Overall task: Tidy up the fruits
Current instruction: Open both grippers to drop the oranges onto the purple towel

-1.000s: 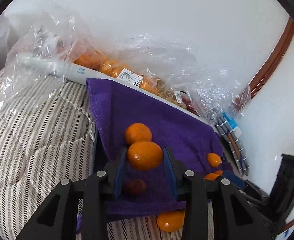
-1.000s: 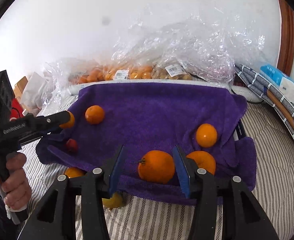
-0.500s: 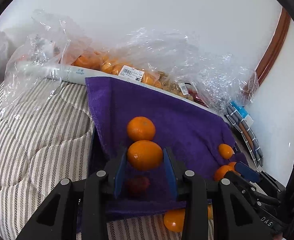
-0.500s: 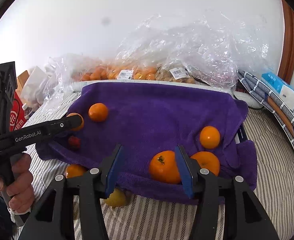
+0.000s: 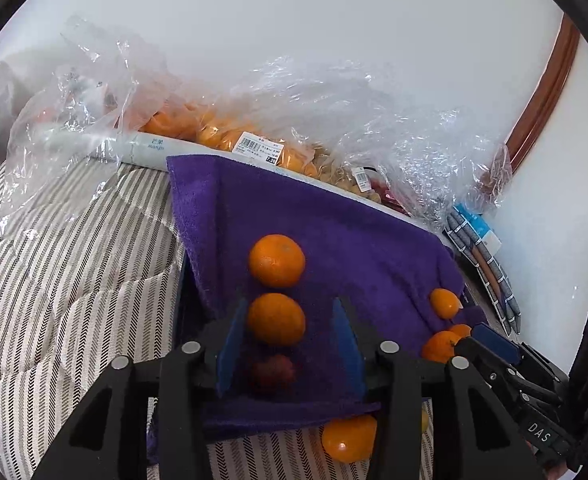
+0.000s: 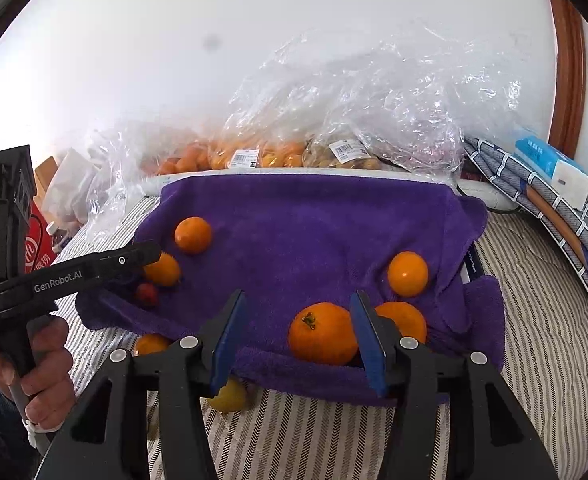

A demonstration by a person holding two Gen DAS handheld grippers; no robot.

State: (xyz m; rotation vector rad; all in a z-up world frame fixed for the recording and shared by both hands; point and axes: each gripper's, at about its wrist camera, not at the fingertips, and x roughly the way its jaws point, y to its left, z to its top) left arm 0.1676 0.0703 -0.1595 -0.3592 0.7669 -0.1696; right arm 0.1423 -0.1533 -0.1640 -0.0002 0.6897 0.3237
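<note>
Opening left gripper (image 5: pixel 289 340) jaws around round orange mandarin (image 5: pixel 275 319) on purple terry towel (image 5: pixel 358 248), pads barely apart from it. Right gripper (image 6: pixel 300 338) jaws apart, stemmed orange tangerine (image 6: pixel 322 334) between them near towel's front edge on striped bed (image 6: pixel 534 340).
</note>
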